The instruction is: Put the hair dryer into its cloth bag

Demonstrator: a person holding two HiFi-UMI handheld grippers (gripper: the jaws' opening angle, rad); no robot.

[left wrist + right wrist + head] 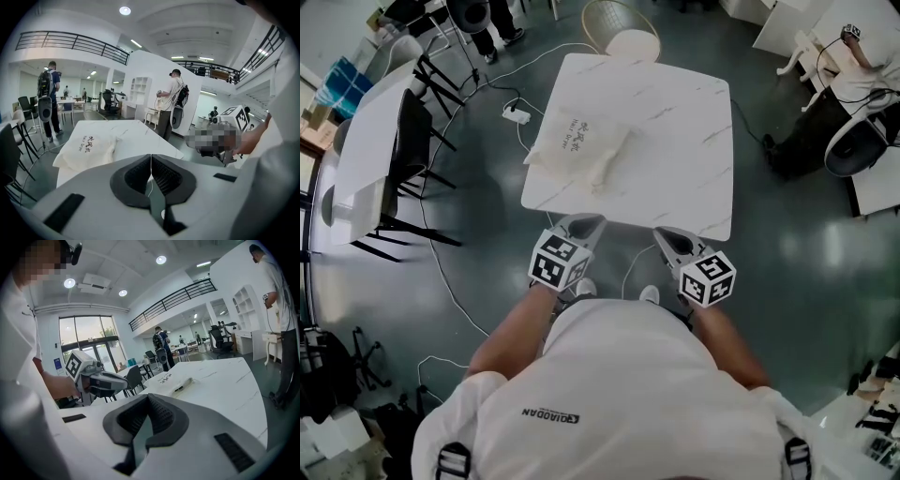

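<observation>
A cream cloth bag (577,145) with dark print lies on the far left part of the white marble table (675,141). It bulges, and in the right gripper view a dark part shows in the mouth of the bag (171,380). The hair dryer itself is not in plain sight. My left gripper (583,223) hangs shut just off the table's near edge, its jaws (151,157) touching with nothing between them. My right gripper (667,234) is beside it, also shut and empty (146,397). Both are well short of the bag (89,147).
Black chairs (403,159) and another white table (361,150) stand to the left. A power strip (517,114) with cables lies on the floor beyond the table's left corner. A round wire stool (619,33) is at the far end. People (169,103) stand further back.
</observation>
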